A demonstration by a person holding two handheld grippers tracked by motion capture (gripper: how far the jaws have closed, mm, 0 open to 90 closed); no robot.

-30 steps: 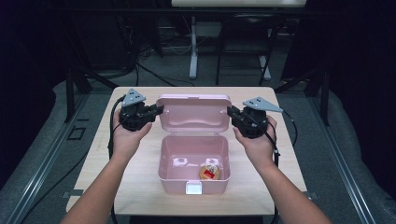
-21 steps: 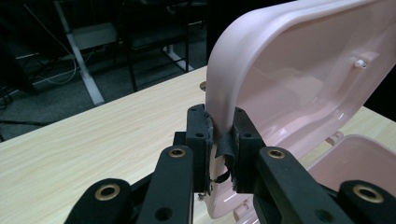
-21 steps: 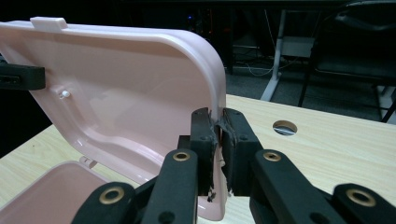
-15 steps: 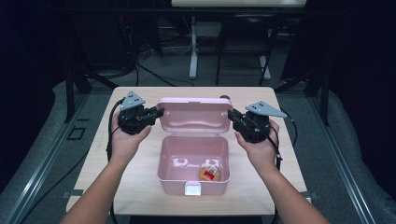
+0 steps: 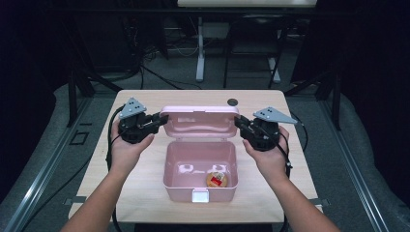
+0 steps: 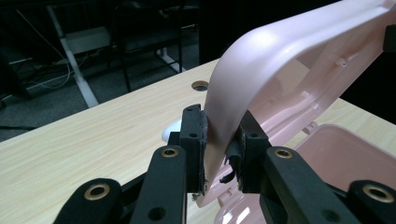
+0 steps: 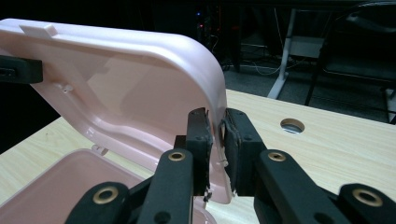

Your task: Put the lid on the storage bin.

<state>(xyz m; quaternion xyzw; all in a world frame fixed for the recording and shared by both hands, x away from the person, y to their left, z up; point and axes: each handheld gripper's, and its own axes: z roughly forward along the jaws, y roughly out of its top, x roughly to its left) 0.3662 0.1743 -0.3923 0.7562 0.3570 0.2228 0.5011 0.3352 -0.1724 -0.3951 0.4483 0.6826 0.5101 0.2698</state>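
Both hands have drifted slightly outward; left gripper jaws, just opening, and right gripper narrowly straddle the lid edges, so release evenly.

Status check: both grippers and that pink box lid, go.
Left gripper and right gripper straddle the lid edges, left jaws just easing open. Box open. Nothing blocking.

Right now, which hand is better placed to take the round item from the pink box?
Right, probably: the round item lies in the box's right half, nearer the right gripper. The left gripper's jaws have just been opening around the lid.
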